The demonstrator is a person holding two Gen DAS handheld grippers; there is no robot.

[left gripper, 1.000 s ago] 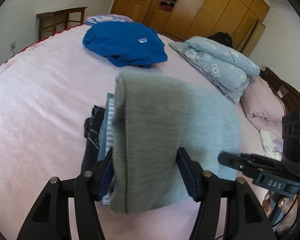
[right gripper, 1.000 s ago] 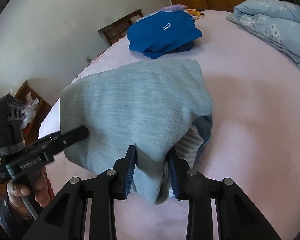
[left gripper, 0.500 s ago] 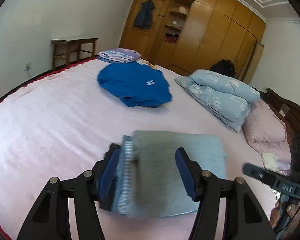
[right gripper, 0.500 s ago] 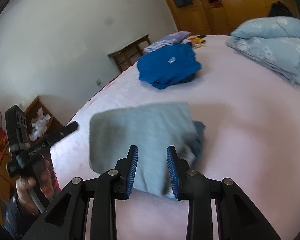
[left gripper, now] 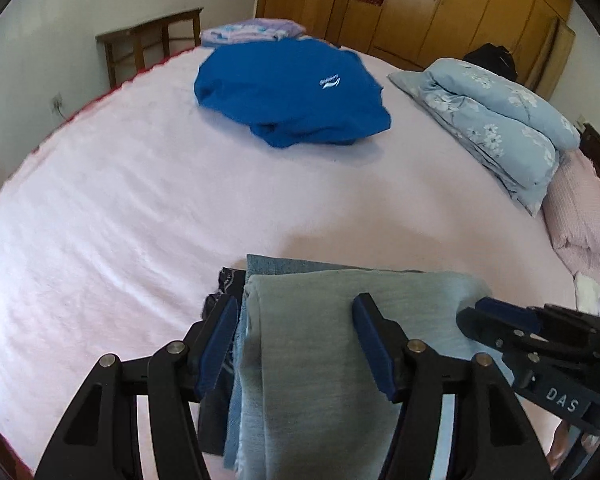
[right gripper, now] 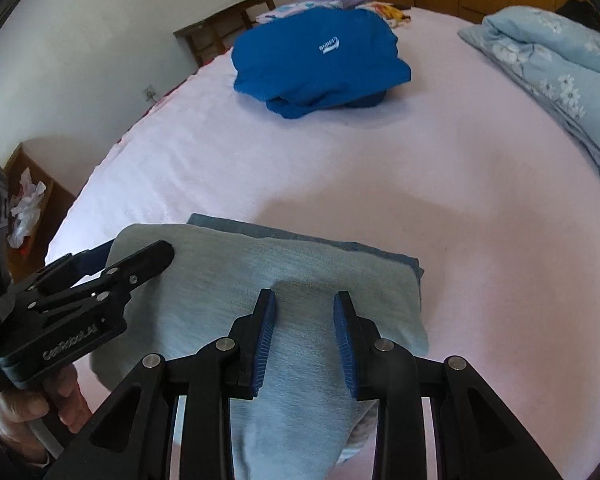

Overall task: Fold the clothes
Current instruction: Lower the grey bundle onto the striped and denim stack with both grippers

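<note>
A folded grey garment [left gripper: 324, 344] lies on top of a small stack of folded blue and dark clothes on the pink bed [left gripper: 148, 216]. It also shows in the right wrist view [right gripper: 228, 292]. My left gripper [left gripper: 296, 320] is open, its jaws spread over the stack's left end. My right gripper [right gripper: 305, 312] is open above the garment's right part. Each gripper shows in the other's view: the right one [left gripper: 500, 320] and the left one [right gripper: 140, 258]. A crumpled bright blue shirt [left gripper: 296, 92] lies further up the bed, also seen from the right wrist [right gripper: 320, 64].
A rolled light blue floral quilt [left gripper: 496, 120] and a pink pillow [left gripper: 576, 208] lie at the bed's right. Folded pastel clothes [left gripper: 252, 32] sit at the far end. A wooden bench [left gripper: 148, 48] and wardrobes [left gripper: 440, 8] stand beyond. A low cabinet [right gripper: 32, 200] stands beside the bed.
Both grippers have let go of the grey garment. It dropped from a raised, draped hold onto the stack and now lies flat. Both jaws opened.
</note>
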